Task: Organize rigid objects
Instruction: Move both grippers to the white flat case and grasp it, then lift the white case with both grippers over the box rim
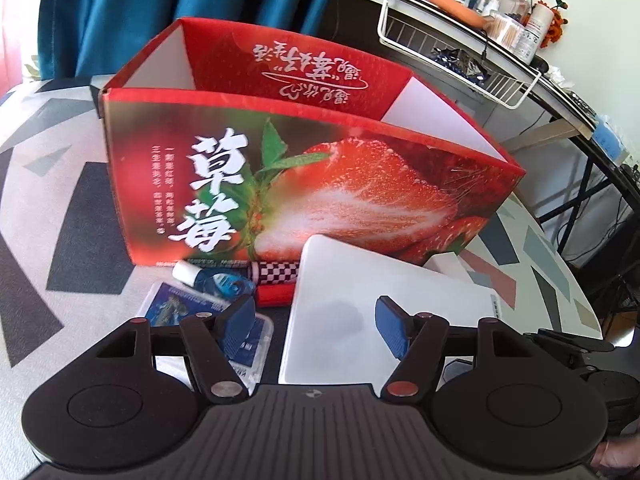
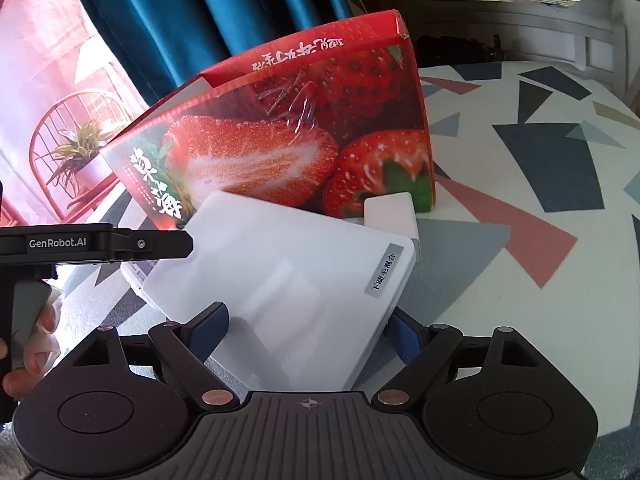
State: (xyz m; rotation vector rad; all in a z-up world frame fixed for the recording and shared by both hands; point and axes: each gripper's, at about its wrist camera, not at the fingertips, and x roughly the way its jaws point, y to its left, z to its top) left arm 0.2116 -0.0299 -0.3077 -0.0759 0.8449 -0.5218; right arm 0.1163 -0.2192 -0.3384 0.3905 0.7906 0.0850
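Observation:
A red strawberry-print cardboard box (image 1: pixel 280 184) stands open on the patterned table; it also shows in the right wrist view (image 2: pixel 304 148). My right gripper (image 2: pixel 308 332) is shut on a flat white plastic case (image 2: pixel 288 280) and holds it tilted, in front of the box. The same case (image 1: pixel 380 300) fills the space ahead of my left gripper (image 1: pixel 316 320), which is open and empty. Under the left gripper lies a clear case with a blue card (image 1: pixel 188 308). A small blue-and-white bottle (image 1: pixel 216 280) and a checkered red item (image 1: pixel 278 280) lie against the box's front.
A small white block (image 2: pixel 390 216) sits by the box's right corner. A white wire basket (image 1: pixel 456 60) hangs from a cluttered desk at the back right. Blue curtains (image 1: pixel 160 0) hang behind. The patterned table (image 2: pixel 520 200) extends to the right.

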